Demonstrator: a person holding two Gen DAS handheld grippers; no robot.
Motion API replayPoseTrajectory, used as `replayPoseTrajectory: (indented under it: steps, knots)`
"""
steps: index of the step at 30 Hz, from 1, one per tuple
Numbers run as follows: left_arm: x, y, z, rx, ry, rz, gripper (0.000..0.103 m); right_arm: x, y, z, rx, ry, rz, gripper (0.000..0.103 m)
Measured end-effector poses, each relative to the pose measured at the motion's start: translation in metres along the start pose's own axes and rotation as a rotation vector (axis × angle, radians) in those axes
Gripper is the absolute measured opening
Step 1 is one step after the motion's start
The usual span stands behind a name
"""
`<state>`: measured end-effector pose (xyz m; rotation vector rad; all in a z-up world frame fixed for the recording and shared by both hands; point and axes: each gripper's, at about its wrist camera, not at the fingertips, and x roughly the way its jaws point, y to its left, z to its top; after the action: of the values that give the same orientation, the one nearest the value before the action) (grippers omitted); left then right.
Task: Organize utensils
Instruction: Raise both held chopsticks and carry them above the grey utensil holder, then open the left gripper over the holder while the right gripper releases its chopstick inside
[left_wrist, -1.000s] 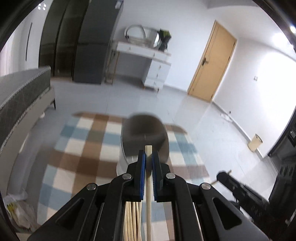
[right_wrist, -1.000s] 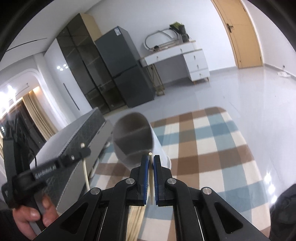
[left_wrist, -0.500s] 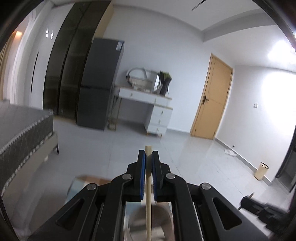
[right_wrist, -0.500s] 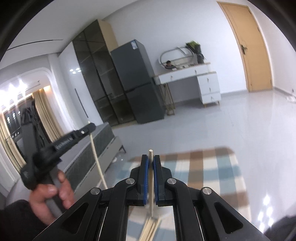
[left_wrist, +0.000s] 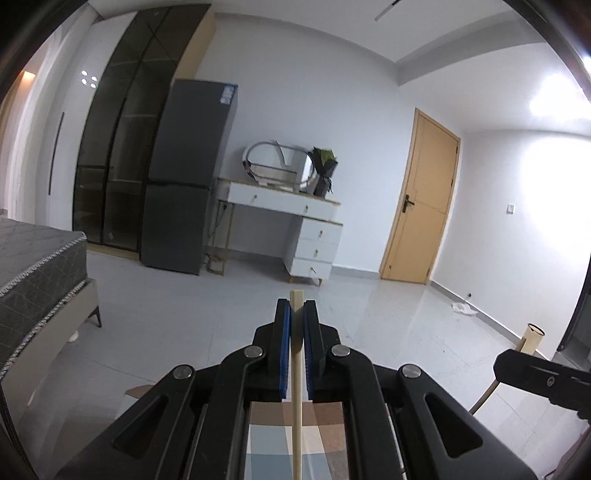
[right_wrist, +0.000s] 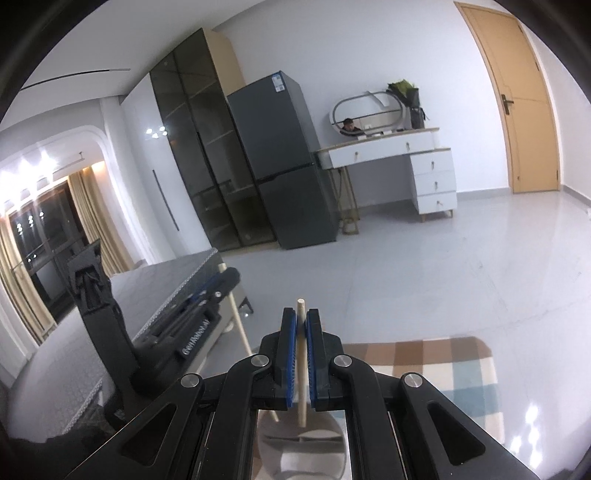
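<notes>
My left gripper (left_wrist: 295, 310) is shut on a pale, square-ended wooden chopstick (left_wrist: 296, 406) that runs down between the pads. My right gripper (right_wrist: 301, 317) is shut on a round-ended chopstick (right_wrist: 302, 384). Both lower tips hang just over the mouth of a grey utensil holder (right_wrist: 295, 450) below the right gripper. In the right wrist view the left gripper (right_wrist: 221, 284) is at the left with its chopstick (right_wrist: 241, 332) slanting down toward the holder. The right gripper (left_wrist: 506, 363) and its chopstick (left_wrist: 484, 397) show at the left wrist view's right edge.
A checked rug (right_wrist: 443, 365) lies on the grey tiled floor under the holder. A bed (left_wrist: 33, 280) stands to the left. Far off are a dark fridge (left_wrist: 184, 177), a white dressing table (left_wrist: 295, 221) and a wooden door (left_wrist: 421, 206).
Both grippers have risen, each lifting its chopstick out of the holder. The views tilted up from the rug to the room, and the holder dropped out of the left wrist view.
</notes>
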<state>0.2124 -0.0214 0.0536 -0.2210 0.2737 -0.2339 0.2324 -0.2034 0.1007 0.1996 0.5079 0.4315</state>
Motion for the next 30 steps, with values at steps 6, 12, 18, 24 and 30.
replayPoseTrajectory:
  steps: [6,12,18,24,30]
  knots:
    - [-0.002,-0.007,-0.014,0.030,0.001,-0.030,0.003,0.020,-0.005,-0.012,-0.058,0.053,-0.019,0.005]
    - [-0.007,-0.007,-0.014,0.030,0.005,-0.041,0.003,0.031,-0.008,-0.027,-0.067,0.100,-0.010,0.005]
    - [-0.018,-0.011,-0.005,0.050,0.016,-0.056,0.003,0.033,-0.004,-0.032,-0.100,0.132,0.003,0.005]
    - [-0.035,-0.009,-0.001,0.067,0.053,-0.080,0.003,0.037,0.002,-0.033,-0.118,0.165,0.021,0.005]
    - [-0.035,-0.004,0.004,0.065,0.215,-0.131,0.002,0.039,0.010,-0.037,-0.124,0.185,0.039,0.008]
